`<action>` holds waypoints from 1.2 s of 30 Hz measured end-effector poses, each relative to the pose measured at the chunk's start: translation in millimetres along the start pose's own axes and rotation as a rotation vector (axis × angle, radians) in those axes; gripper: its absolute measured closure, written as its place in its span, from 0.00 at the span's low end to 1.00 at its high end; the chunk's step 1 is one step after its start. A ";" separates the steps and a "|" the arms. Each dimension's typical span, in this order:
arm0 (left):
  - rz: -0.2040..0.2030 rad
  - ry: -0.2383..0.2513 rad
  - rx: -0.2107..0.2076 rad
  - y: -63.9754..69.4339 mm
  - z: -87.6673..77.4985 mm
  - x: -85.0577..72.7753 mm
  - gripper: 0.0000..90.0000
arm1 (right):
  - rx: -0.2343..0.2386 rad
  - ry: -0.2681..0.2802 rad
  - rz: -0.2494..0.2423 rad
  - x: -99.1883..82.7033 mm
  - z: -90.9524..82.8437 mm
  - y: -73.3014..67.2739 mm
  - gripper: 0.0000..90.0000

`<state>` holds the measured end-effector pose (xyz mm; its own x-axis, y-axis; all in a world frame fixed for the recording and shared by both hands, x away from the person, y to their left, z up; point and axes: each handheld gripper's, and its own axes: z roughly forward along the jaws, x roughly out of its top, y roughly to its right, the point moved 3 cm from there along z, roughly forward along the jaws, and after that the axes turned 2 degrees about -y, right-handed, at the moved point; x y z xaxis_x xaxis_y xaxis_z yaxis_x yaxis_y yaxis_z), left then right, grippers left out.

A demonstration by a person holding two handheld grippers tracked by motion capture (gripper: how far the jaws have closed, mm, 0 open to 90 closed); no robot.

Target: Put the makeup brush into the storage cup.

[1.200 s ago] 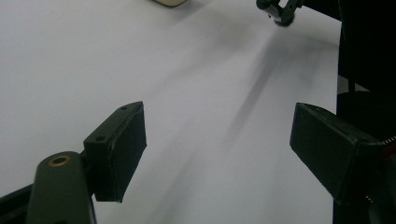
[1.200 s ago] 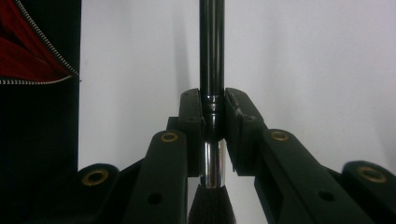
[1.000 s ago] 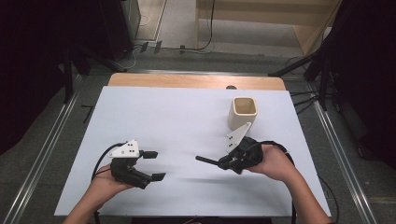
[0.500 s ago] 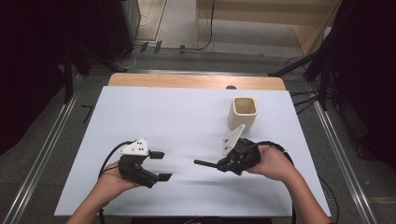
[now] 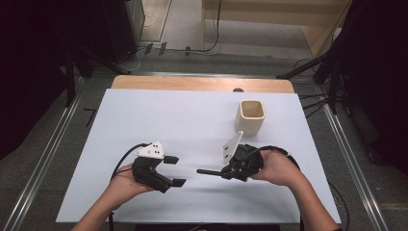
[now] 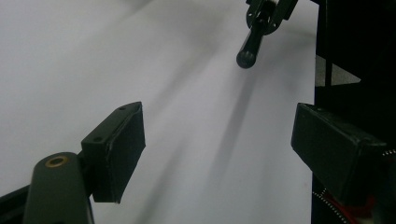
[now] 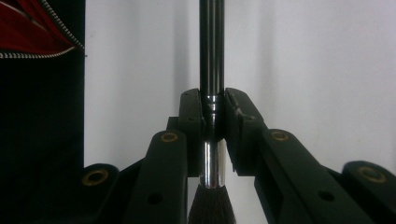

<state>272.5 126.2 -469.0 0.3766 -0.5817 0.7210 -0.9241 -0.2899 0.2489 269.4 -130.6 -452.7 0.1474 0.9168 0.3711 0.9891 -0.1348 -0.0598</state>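
My right gripper (image 5: 227, 172) is shut on a make-up-style brush (image 5: 208, 171), which lies level above the white tabletop (image 5: 183, 120) with its black handle pointing left. In the right gripper view the pads (image 7: 192, 122) clamp the brush's silver ferrule (image 7: 212, 161); dark bristles (image 7: 210, 207) sit below and the handle (image 7: 212, 46) runs away upward. My left gripper (image 5: 175, 170) hovers open a short way left of the handle's end. In the left gripper view the open jaws (image 6: 219, 154) frame bare table, and the handle tip (image 6: 249, 49) hangs ahead, apart from them.
A beige square cup (image 5: 251, 117) stands upright behind the right gripper, near the table's right side. A wooden strip (image 5: 202, 83) runs along the far edge. Metal rails (image 5: 45, 159) and dark floor flank the table.
My left gripper has slid right across the table, closer to the brush handle's end. The right gripper and brush have barely shifted.
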 end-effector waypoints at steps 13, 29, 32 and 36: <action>-0.009 -0.047 -0.031 4.4 10.5 7.9 0.20 | -0.016 -0.067 -0.072 9.5 10.2 -4.2 0.88; -0.082 -0.121 -0.084 4.0 26.0 17.8 0.25 | -0.032 -0.153 -0.127 29.7 12.2 -5.5 0.88; -0.104 -0.135 -0.099 2.9 29.9 18.6 0.26 | -0.032 -0.162 -0.135 32.3 13.3 -5.3 0.88; -0.133 -0.142 -0.123 1.4 33.9 20.2 0.29 | -0.038 -0.170 -0.140 33.5 13.9 -4.9 0.88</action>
<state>281.0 88.3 -476.1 0.4929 -0.6481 0.5806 -0.8633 -0.2813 0.4189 269.4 -94.0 -452.8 0.0094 0.9773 0.2118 0.9998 -0.0135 0.0178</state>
